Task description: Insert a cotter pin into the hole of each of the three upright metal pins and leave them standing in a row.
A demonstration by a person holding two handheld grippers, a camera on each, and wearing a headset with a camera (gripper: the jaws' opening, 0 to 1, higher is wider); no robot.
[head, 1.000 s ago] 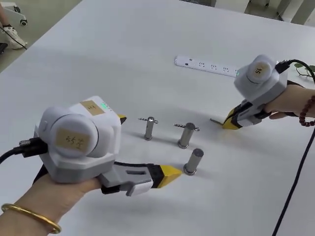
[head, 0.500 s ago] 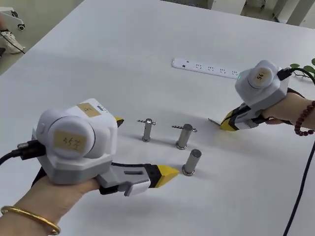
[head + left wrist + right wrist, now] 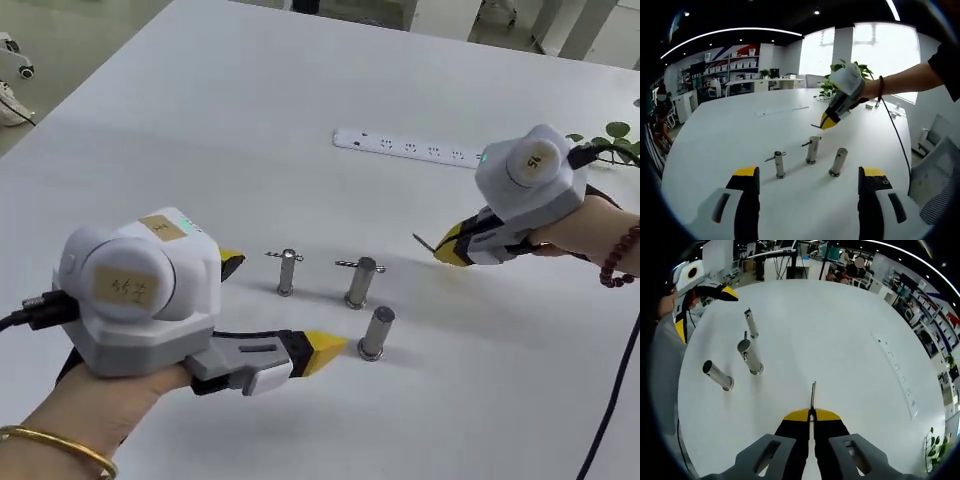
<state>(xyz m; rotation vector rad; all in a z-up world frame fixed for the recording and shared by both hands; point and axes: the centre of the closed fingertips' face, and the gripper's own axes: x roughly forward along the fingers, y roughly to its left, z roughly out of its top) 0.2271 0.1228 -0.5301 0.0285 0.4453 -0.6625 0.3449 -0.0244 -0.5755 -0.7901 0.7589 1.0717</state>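
Note:
Three upright metal pins stand on the white table. The left pin (image 3: 286, 272) and the middle pin (image 3: 359, 283) each carry a cotter pin through the top hole. The near pin (image 3: 375, 333) has a bare top. My left gripper (image 3: 278, 305) is open just left of the pins, and they stand ahead of its jaws (image 3: 812, 149). My right gripper (image 3: 447, 245) hovers right of the middle pin, shut on a thin cotter pin (image 3: 813, 394) that sticks out of its tips toward the pins (image 3: 751, 356).
A white power strip (image 3: 405, 148) lies on the table beyond the pins. A green plant (image 3: 615, 135) sits at the far right edge. A black cable (image 3: 612, 400) hangs from the right gripper. Bare tabletop surrounds the pins.
The head camera has shifted a little. The right gripper with its cotter pin has risen slightly relative to the pins. The left gripper and the three pins keep their places.

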